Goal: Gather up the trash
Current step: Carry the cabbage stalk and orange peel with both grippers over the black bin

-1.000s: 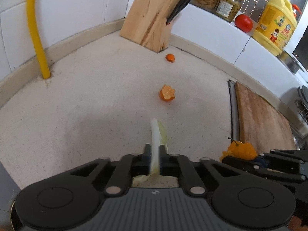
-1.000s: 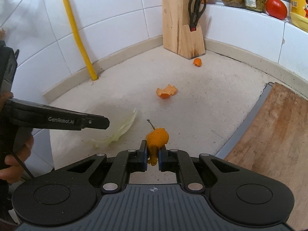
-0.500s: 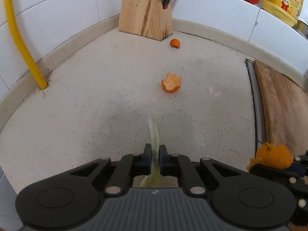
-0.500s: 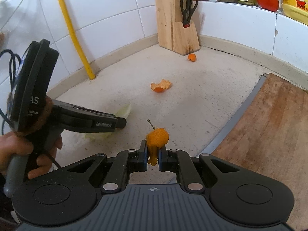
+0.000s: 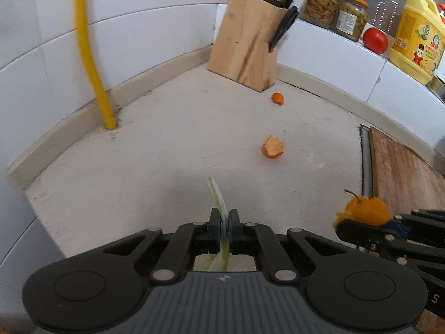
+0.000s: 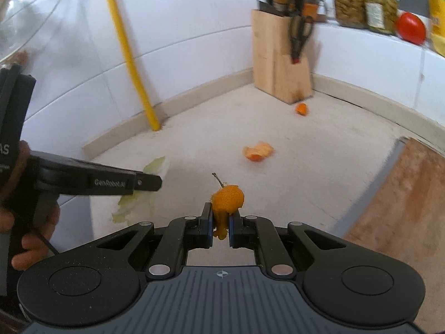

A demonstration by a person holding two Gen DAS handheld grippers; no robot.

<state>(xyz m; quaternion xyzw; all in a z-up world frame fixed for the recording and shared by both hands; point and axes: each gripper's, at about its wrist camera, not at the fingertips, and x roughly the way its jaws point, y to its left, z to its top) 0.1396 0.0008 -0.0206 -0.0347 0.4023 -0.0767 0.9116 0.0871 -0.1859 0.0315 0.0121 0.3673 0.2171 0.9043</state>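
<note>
My left gripper (image 5: 221,217) is shut on a pale green cabbage leaf (image 5: 218,197), held edge-on above the counter; the right wrist view shows the same leaf (image 6: 155,165) hanging from the left gripper (image 6: 158,182). My right gripper (image 6: 221,215) is shut on an orange peel with a stem (image 6: 228,199), also seen at the right of the left wrist view as the held peel (image 5: 364,208). Two more peel pieces lie on the counter: a larger peel (image 5: 272,147) (image 6: 258,151) in the middle and a small peel (image 5: 277,98) (image 6: 301,108) by the knife block.
A wooden knife block (image 5: 247,53) stands in the back corner, a yellow pipe (image 5: 91,64) runs down the left wall. A wooden cutting board (image 5: 403,172) lies at the right. Jars (image 5: 333,14), a tomato (image 5: 375,40) and a yellow bottle (image 5: 417,36) sit on the ledge. A hand (image 6: 16,222) holds the left gripper.
The left gripper has closed on the cabbage leaf and lifted it off the counter. The right gripper stays nearly still, keeping its peel.
</note>
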